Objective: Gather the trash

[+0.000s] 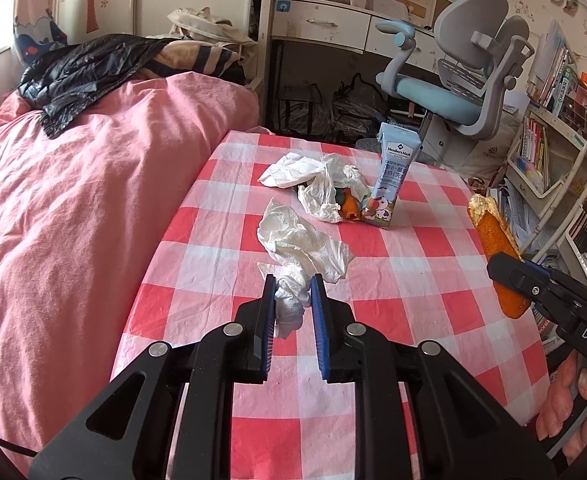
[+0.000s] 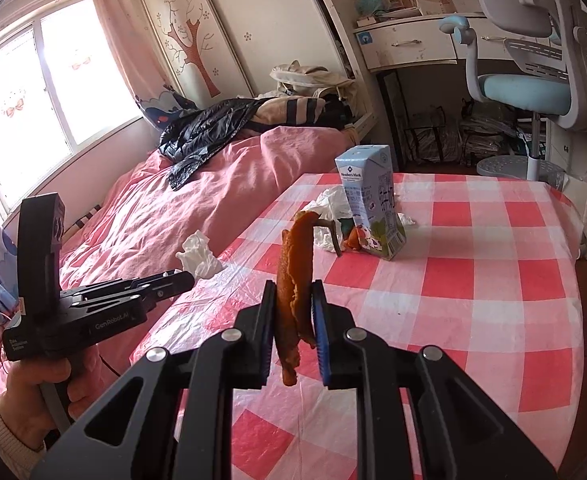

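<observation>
My left gripper (image 1: pixel 292 283) is shut on a crumpled white tissue (image 1: pixel 299 248) and holds it above the red checked table (image 1: pixel 393 280). My right gripper (image 2: pixel 293 290) is shut on an orange peel (image 2: pixel 293 268), held upright above the table; the peel also shows in the left wrist view (image 1: pixel 497 256). More crumpled tissues (image 1: pixel 317 178), a small orange scrap (image 1: pixel 350 207) and an upright blue milk carton (image 1: pixel 391 176) stand at the table's far middle. The carton (image 2: pixel 371 204) shows in the right wrist view too, and so does the held tissue (image 2: pixel 199 256).
A bed with a pink duvet (image 1: pixel 73 208) runs along the table's left side, with a black jacket (image 1: pixel 81 72) on it. A grey-blue desk chair (image 1: pixel 453 80) and a desk stand beyond the table. Bookshelves (image 1: pixel 549 152) are at the right.
</observation>
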Demonstrator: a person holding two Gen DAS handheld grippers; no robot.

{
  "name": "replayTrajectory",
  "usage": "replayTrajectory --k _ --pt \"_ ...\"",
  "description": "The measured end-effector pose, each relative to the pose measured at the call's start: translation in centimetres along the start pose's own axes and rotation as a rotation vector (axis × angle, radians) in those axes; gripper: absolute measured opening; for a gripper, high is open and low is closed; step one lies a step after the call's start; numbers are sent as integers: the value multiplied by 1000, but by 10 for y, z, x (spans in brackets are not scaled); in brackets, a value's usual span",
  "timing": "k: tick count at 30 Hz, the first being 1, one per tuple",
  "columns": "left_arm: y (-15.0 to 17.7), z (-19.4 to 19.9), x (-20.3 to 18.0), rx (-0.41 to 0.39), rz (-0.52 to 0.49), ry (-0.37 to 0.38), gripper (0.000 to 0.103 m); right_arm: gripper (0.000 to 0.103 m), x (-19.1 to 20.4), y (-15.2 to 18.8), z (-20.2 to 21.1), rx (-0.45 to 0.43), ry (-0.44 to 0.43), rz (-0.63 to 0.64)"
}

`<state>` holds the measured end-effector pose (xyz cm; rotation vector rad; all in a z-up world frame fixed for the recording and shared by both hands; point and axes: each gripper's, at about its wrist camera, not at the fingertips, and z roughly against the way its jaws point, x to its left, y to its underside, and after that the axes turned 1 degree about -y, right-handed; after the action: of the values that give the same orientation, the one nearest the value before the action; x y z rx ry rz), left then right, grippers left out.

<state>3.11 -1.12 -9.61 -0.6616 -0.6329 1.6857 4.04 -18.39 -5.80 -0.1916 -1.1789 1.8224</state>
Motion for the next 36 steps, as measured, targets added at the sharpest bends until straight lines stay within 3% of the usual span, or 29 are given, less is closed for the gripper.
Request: replayTrajectory --k 15,17,22,25,29,35,36 --pt "1 3 -2 -11 -14 -13 15 20 3 3 -3 21 23 13" --pt "1 3 -1 -7 -11 -16 16 23 1 5 -8 57 26 13" --pt "1 -1 3 11 9 -14 16 43 -5 17 -28 189 78 8" --pt "1 -1 2 9 2 -15 16 44 -9 28 -42 256 107 15" --pt "1 -2 2 10 0 -12 16 44 -7 37 -54 288 65 -11" --pt "2 -1 0 8 -3 -5 16 44 15 53 -77 337 111 97" --pt "2 0 -1 7 -3 -3 16 40 18 54 -78 326 125 117"
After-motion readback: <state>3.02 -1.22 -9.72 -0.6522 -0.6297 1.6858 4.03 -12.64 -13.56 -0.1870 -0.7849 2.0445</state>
